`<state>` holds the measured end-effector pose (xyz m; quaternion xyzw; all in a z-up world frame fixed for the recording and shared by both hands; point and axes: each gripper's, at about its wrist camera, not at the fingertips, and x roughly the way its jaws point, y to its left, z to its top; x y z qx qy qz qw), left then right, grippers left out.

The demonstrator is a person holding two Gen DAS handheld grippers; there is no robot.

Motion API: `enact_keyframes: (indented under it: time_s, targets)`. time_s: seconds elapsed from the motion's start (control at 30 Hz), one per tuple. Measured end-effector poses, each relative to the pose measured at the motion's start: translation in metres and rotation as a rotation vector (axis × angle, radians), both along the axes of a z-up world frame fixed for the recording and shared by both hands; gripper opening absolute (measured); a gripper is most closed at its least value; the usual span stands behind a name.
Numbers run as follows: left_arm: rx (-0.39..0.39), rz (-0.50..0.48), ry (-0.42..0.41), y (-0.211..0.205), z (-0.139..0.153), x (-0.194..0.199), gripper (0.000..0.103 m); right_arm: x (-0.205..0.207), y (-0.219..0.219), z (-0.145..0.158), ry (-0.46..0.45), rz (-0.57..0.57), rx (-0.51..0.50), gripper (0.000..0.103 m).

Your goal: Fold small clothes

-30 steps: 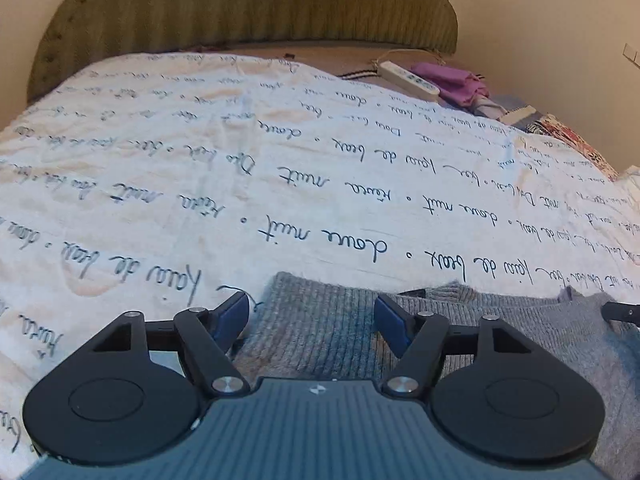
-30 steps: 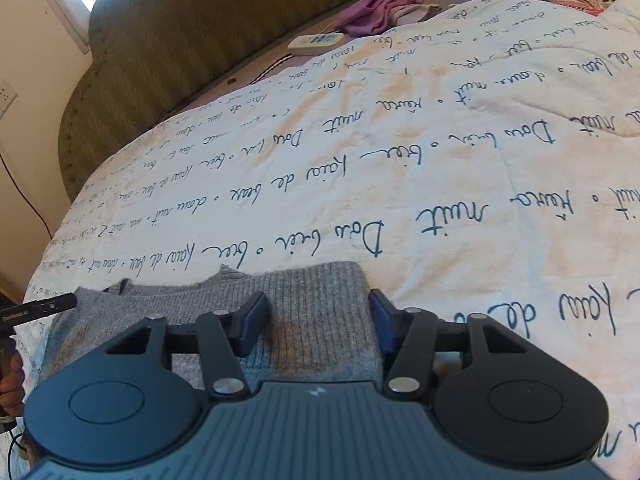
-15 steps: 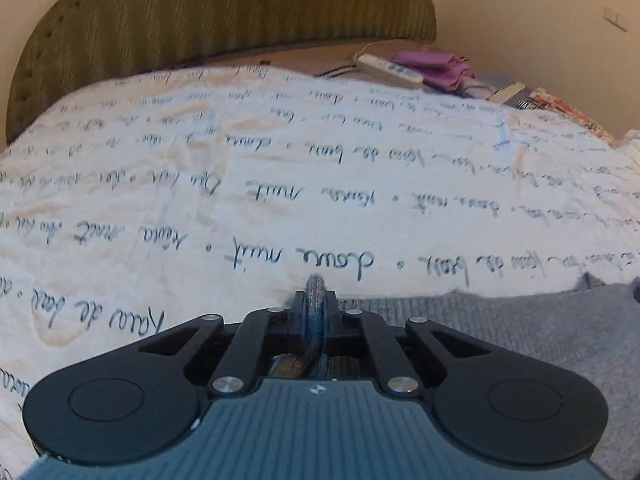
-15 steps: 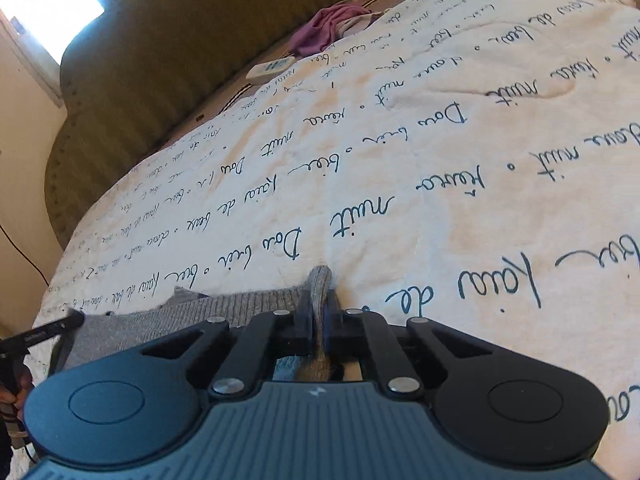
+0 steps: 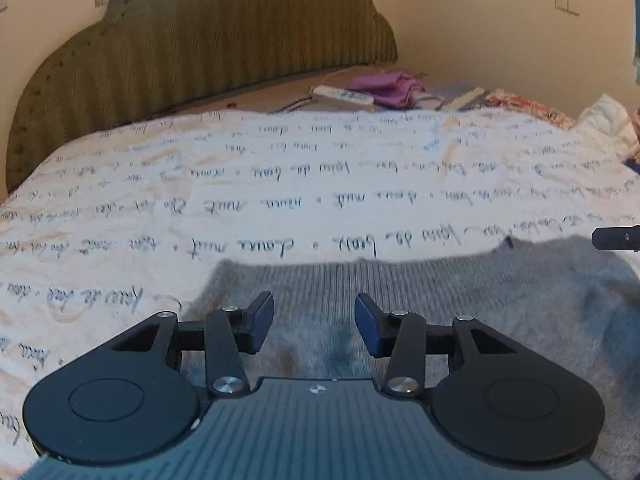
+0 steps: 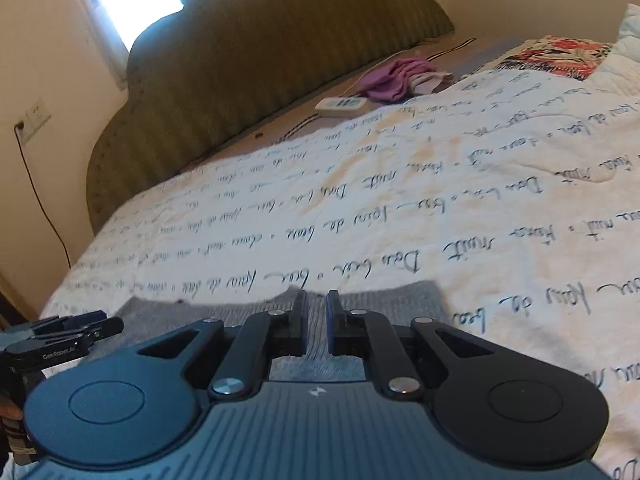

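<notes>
My left gripper (image 5: 314,326) fills the bottom of its frame, jaws parted and opening, with nothing pinched between the pads; my right gripper (image 6: 317,326) has its jaws nearly together, and no fabric shows in the narrow slit between them. The grey ribbed knit garment (image 5: 460,304) lies flat on the cream bedspread printed with handwriting (image 5: 280,168), directly under and ahead of both grippers. Its long axis runs left to right across the lower half of the frame, its far edge just beyond my fingertips. Neither hand looks clearly nearer. The garment's near portion is hidden under both tools, its right side is cut off in the left view, and blur leaves its fold layers unreadable.
</notes>
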<state>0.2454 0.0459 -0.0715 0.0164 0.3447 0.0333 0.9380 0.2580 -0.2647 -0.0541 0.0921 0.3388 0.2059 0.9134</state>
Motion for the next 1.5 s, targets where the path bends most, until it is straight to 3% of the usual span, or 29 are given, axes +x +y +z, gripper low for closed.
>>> enact_keyframes:
  time_s: [0.1,0.17,0.23,0.4,0.47,0.57,0.6,0.63,0.7,0.83,1.0,1.1,1.2,1.23,1.3,1.5]
  targets:
    - [0.006,0.03,0.026,0.0,-0.022,0.003,0.051,0.006,0.001,-0.029,0.034,-0.054,-0.115,0.008]
    - [0.033,0.022,-0.01,0.004,-0.03,-0.005,0.051,0.002,-0.015,-0.041,-0.014,-0.051,-0.052,0.007]
    - [0.038,0.015,-0.036,0.004,-0.035,-0.01,0.051,0.001,-0.027,-0.046,-0.006,-0.071,0.016,0.007]
    - [0.033,0.023,-0.047,0.003,-0.036,-0.011,0.054,-0.007,-0.019,-0.029,-0.004,-0.137,-0.017,0.008]
    - [0.024,0.023,-0.048,0.004,-0.036,-0.01,0.055,-0.021,-0.013,-0.014,-0.044,-0.151,-0.013,0.013]
    - [0.019,0.019,-0.049,0.003,-0.036,-0.01,0.059,-0.034,0.004,-0.006,-0.072,-0.084,-0.014,0.046]
    - [0.02,0.018,-0.049,0.003,-0.036,-0.01,0.059,-0.034,0.011,-0.008,-0.075,-0.062,-0.051,0.065]
    - [0.02,0.018,-0.049,0.003,-0.036,-0.01,0.059,-0.034,0.016,-0.012,-0.085,-0.056,-0.09,0.07]
    - [0.013,0.019,-0.05,0.004,-0.036,-0.011,0.059,-0.028,0.015,-0.025,-0.072,-0.077,-0.136,0.069]
    - [0.0,0.02,-0.051,0.006,-0.037,-0.01,0.06,-0.021,-0.017,-0.044,-0.075,-0.113,0.011,0.069]
    - [-0.007,0.021,-0.052,0.007,-0.037,-0.01,0.06,-0.031,-0.001,-0.029,-0.086,-0.146,-0.094,0.068]
    - [-0.003,0.023,-0.053,0.006,-0.037,-0.011,0.06,-0.051,0.004,-0.019,-0.122,-0.118,-0.047,0.069]
    - [0.0,0.022,-0.054,0.005,-0.037,-0.01,0.06,-0.051,0.01,-0.039,-0.08,-0.099,-0.102,0.069]
    - [0.002,0.023,-0.054,0.005,-0.037,-0.011,0.061,-0.054,0.007,-0.047,-0.111,-0.092,-0.089,0.069]
    - [0.012,0.024,-0.056,0.003,-0.037,-0.011,0.061,-0.054,0.003,-0.048,-0.116,-0.101,-0.059,0.069]
    - [0.026,0.025,-0.065,-0.001,-0.037,-0.012,0.062,-0.057,0.009,-0.049,-0.13,-0.101,-0.096,0.07]
